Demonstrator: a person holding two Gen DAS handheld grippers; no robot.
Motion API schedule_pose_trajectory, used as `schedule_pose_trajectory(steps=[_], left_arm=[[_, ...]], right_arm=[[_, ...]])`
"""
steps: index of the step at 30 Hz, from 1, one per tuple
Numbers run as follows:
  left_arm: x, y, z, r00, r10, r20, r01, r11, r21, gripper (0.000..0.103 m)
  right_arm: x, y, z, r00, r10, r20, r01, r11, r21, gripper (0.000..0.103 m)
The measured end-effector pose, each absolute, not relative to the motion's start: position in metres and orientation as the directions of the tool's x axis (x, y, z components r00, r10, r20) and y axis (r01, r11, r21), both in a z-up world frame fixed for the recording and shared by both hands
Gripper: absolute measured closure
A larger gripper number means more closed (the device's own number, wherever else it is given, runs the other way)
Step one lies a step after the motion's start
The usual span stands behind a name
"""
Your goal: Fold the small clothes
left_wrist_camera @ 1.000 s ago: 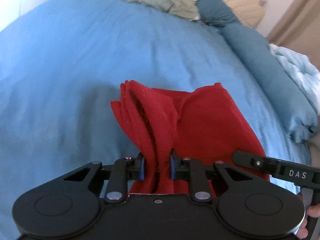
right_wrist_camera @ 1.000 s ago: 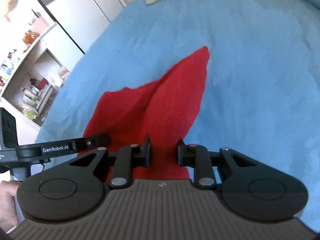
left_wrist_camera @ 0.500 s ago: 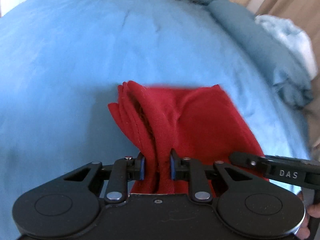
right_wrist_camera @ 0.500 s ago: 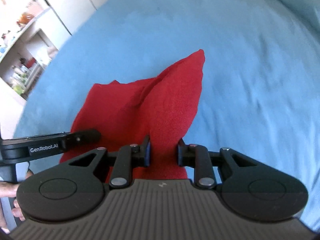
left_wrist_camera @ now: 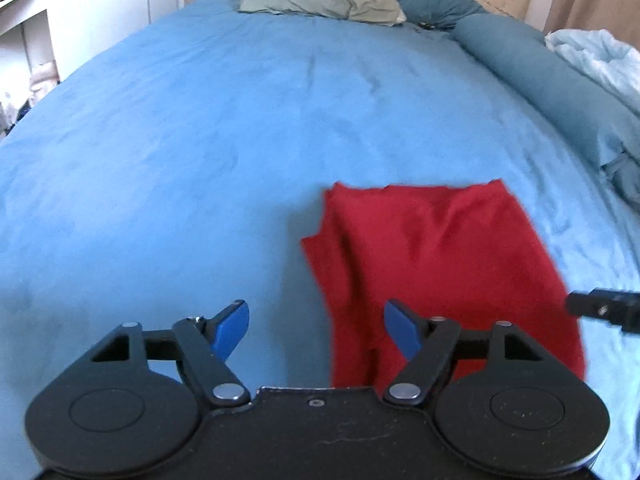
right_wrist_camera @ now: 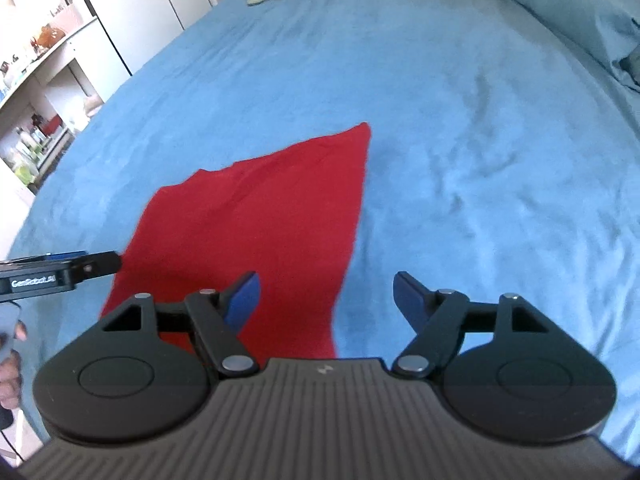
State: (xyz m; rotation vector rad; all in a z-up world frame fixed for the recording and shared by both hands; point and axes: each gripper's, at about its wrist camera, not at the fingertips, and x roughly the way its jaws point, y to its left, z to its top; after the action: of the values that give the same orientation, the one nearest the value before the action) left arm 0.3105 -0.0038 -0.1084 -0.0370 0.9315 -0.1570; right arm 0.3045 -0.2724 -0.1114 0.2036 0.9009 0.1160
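A small red garment (left_wrist_camera: pixel 436 264) lies folded and flat on the blue bedsheet (left_wrist_camera: pixel 240 128); it also shows in the right wrist view (right_wrist_camera: pixel 256 232). My left gripper (left_wrist_camera: pixel 316 330) is open and empty, just above the garment's near left edge. My right gripper (right_wrist_camera: pixel 326 300) is open and empty, over the garment's near right edge. The tip of the right gripper (left_wrist_camera: pixel 604 312) shows at the garment's right side in the left wrist view. The left gripper's tip (right_wrist_camera: pixel 60 274) shows at the garment's left side in the right wrist view.
A teal rolled duvet (left_wrist_camera: pixel 560 84) and a pale blue blanket (left_wrist_camera: pixel 600 60) lie along the bed's right side. Pillows (left_wrist_camera: pixel 320 4) sit at the head. Shelves and a cabinet (right_wrist_camera: pixel 52 92) stand left of the bed.
Both grippers opened and let go of the red garment. It dropped and now lies flat on the sheet. Both grippers pulled back and tilted up a little.
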Motion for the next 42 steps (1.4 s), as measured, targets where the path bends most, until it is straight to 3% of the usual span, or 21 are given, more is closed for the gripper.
schedule_pose_trajectory(steps=[6,12,14,18,20,24,28,32,42], left_arm=[[0.3,-0.002,-0.15,0.642,-0.153,-0.752,0.143,0.987,-0.078,0.022],[0.294,0.008,-0.163,0.701,-0.118,-0.703,0.138,0.99,-0.029,0.023],[0.291,0.009,-0.156,0.707,-0.129,-0.695,0.133,0.99,-0.049,0.028],[0.266,0.009,-0.109,0.755,-0.112,-0.646,0.127,0.992,-0.023,0.027],[0.248,0.009,-0.076,0.773,-0.118,-0.623,0.127,0.991,-0.031,0.024],[0.201,0.001,-0.007,0.809,-0.11,-0.577,0.134,0.991,-0.001,0.0],[0.156,-0.007,0.04,0.813,-0.072,-0.578,0.102,0.995,0.019,0.0],[0.11,-0.013,0.054,0.802,-0.038,-0.595,0.073,0.997,0.035,0.0],[0.036,-0.005,0.03,0.762,-0.001,-0.648,0.048,0.997,0.055,0.0]], right_arm=[[0.301,-0.283,-0.157,0.649,0.164,-0.743,-0.028,0.981,0.193,0.014],[0.285,-0.288,-0.174,0.735,0.174,-0.655,-0.064,0.98,0.188,0.009],[0.28,-0.287,-0.169,0.753,0.175,-0.635,-0.066,0.979,0.191,0.01],[0.253,-0.283,-0.123,0.812,0.16,-0.562,-0.066,0.981,0.183,0.009],[0.234,-0.281,-0.091,0.833,0.153,-0.531,-0.063,0.981,0.184,0.005],[0.187,-0.273,-0.022,0.856,0.115,-0.504,-0.045,0.988,0.15,0.0],[0.141,-0.258,0.028,0.858,0.044,-0.512,-0.008,0.997,0.072,0.0],[0.095,-0.243,0.049,0.843,-0.007,-0.538,0.025,0.999,0.025,0.0],[0.023,-0.215,0.027,0.772,-0.048,-0.634,0.045,0.999,-0.02,0.0]])
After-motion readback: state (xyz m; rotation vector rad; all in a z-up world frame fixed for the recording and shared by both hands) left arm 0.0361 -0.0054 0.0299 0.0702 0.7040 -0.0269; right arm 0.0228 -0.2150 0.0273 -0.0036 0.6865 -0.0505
